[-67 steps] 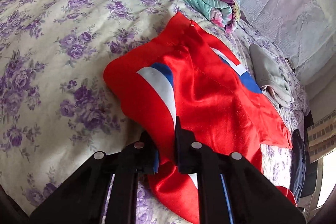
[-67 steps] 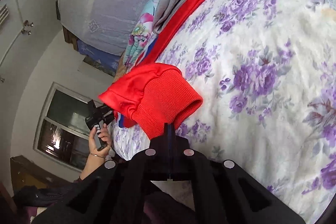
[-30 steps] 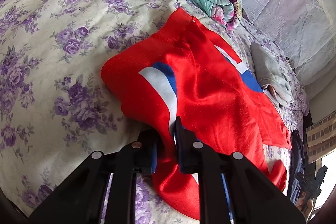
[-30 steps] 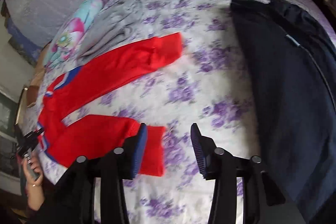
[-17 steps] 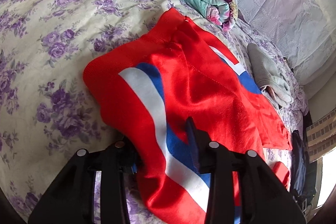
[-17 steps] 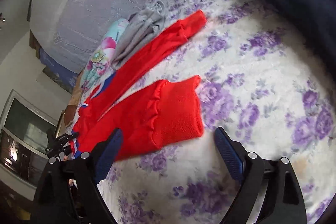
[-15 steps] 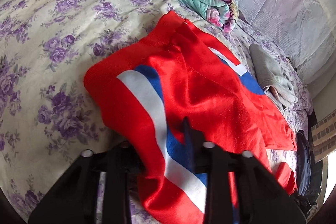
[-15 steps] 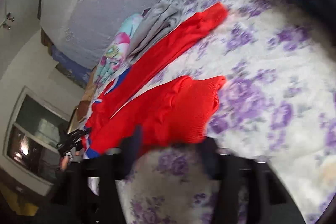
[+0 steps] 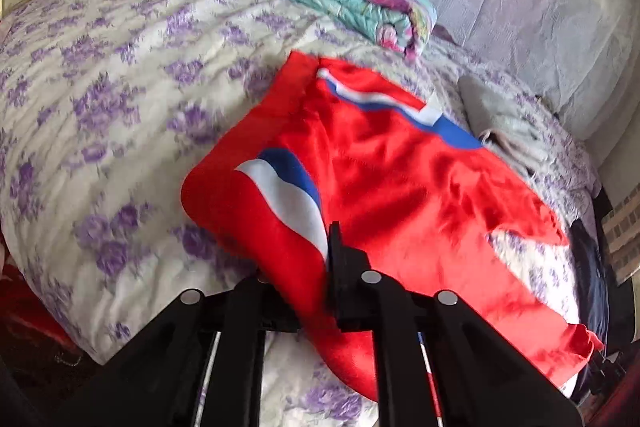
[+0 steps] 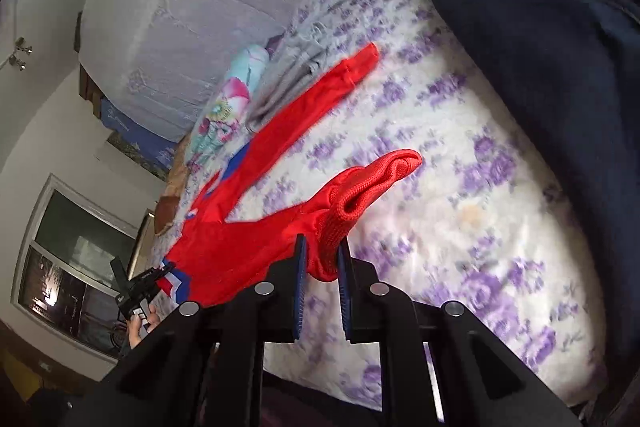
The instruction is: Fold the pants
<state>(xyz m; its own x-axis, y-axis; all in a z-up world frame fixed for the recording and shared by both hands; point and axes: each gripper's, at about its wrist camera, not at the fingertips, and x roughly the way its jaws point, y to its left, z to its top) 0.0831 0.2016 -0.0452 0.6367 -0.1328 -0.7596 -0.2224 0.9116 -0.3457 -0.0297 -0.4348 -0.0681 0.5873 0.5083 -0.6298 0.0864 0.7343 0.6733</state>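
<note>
The red pants (image 9: 400, 179) were spread across the floral bedspread (image 9: 100, 99), their waistband end clamped in the left gripper (image 9: 308, 267), whose jaws were closed on the fabric near the white and blue stripe. The ribbed cuff (image 10: 360, 195) of one leg was pinched between the narrowed jaws of the right gripper (image 10: 322, 263) and lifted off the bed. The other leg was left lying flat beside a grey garment (image 10: 296, 67), with a dark garment (image 10: 560, 47) further off.
</note>
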